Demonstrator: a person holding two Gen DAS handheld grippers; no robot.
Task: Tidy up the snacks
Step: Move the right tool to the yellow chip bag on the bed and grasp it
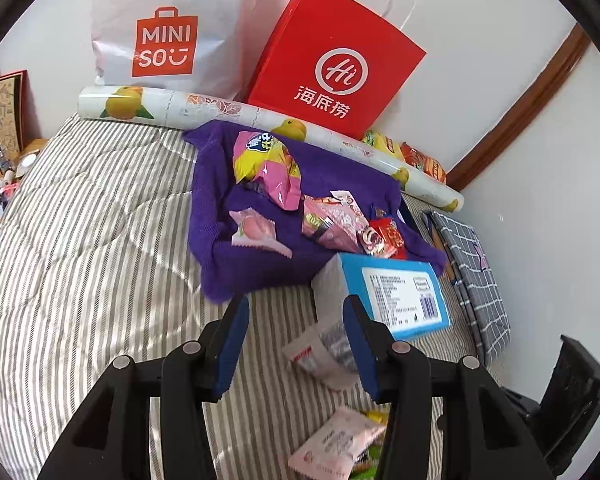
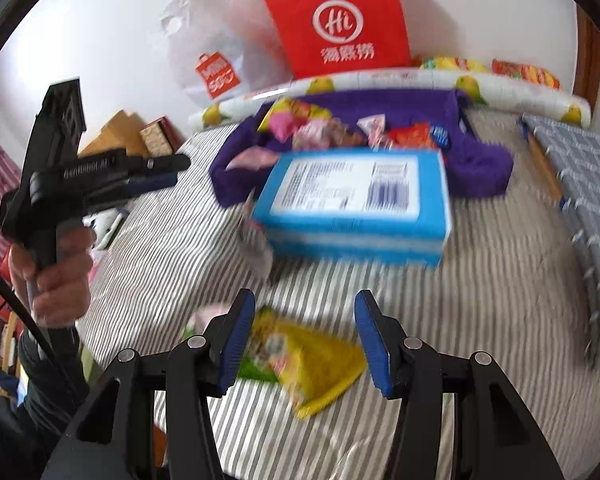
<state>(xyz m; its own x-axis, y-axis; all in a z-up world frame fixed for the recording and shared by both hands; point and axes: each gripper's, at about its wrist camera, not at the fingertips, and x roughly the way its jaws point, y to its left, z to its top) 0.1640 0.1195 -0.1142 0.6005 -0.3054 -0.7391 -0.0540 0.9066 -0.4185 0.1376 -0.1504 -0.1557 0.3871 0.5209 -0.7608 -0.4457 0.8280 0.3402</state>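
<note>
The left gripper [image 1: 296, 320] hung over the striped bed [image 1: 80, 260] with its jaws apart and nothing clamped; a small white packet [image 1: 320, 350] lay on the cover below the gap, whether it touched the right pad I could not tell. The right gripper [image 2: 305, 318] was likewise released, its blue pads clear of the yellow snack bag [image 2: 312, 364] lying flat on the bed beneath them. A pink packet [image 1: 336, 440] lay near the bed's front edge, just beside that yellow bag.

Toward the bed's far edge sat the purple cloth-lined tray [image 1: 220, 216], holding a pink-and-yellow bag [image 1: 266, 168], a pink wafer packet [image 1: 256, 234] and several red and pink sweets [image 1: 356, 228]. A blue box [image 1: 396, 296] rested on the bed touching the tray's front right corner. Behind the tray lay a rolled sheet printed with yellow fruit [image 1: 140, 106], and against the wall stood a white shopping bag [image 1: 168, 28] and a red paper bag [image 1: 336, 64]. A grey checked pouch [image 1: 472, 264] lay along the bed's right edge. In the right wrist view a hand [image 2: 58, 280] gripped the left tool's handle.
</note>
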